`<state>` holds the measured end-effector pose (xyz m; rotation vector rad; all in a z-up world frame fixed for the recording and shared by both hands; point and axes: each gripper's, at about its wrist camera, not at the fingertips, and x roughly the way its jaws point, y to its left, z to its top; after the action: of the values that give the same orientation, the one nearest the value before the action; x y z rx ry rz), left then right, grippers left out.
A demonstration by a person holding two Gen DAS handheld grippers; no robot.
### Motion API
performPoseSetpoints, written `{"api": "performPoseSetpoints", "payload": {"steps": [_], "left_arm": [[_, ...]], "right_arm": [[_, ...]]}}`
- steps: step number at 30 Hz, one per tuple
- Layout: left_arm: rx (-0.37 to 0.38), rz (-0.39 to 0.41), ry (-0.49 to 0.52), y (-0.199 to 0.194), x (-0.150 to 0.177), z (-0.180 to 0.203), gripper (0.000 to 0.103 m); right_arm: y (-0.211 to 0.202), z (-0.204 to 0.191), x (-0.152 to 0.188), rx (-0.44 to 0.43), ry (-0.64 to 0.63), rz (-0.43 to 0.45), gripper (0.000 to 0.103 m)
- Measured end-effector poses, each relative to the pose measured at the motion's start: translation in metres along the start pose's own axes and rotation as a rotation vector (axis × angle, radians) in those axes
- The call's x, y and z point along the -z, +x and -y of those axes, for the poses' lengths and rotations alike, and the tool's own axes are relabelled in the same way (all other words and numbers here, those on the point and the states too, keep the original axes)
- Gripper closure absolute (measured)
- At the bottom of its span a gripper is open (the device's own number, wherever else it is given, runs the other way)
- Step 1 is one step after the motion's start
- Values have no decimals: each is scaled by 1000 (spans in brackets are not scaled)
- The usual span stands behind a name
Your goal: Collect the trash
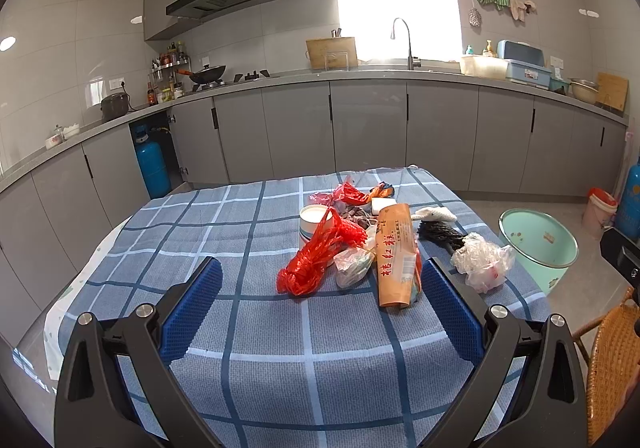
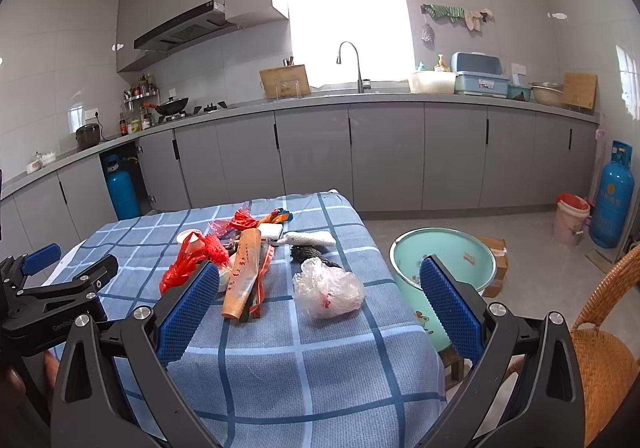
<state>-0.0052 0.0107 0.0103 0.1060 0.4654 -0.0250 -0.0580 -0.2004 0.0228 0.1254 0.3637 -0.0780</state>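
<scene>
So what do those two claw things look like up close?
Each hand-held gripper, left and right, has two black plastic arms with silver bolts at the joints. Its fingers are flat blue pads with a bumpy grid texture. In the right wrist view the left one shows small pale lettering on its black side, too small to read.

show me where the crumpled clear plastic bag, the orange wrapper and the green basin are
crumpled clear plastic bag (image 2: 329, 289), right wrist view, middle of the crumpled bundle
orange wrapper (image 1: 397, 254), left wrist view, printed face at mid-length
green basin (image 2: 476, 246), right wrist view, far inner wall
</scene>
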Motion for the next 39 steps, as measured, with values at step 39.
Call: {"api": "performPoseSetpoints", "payload": {"steps": [39], "left_arm": [[-12, -20, 1, 17, 10, 0, 5]], "right_arm": [[11, 7, 5, 12, 23, -25, 4]]}}
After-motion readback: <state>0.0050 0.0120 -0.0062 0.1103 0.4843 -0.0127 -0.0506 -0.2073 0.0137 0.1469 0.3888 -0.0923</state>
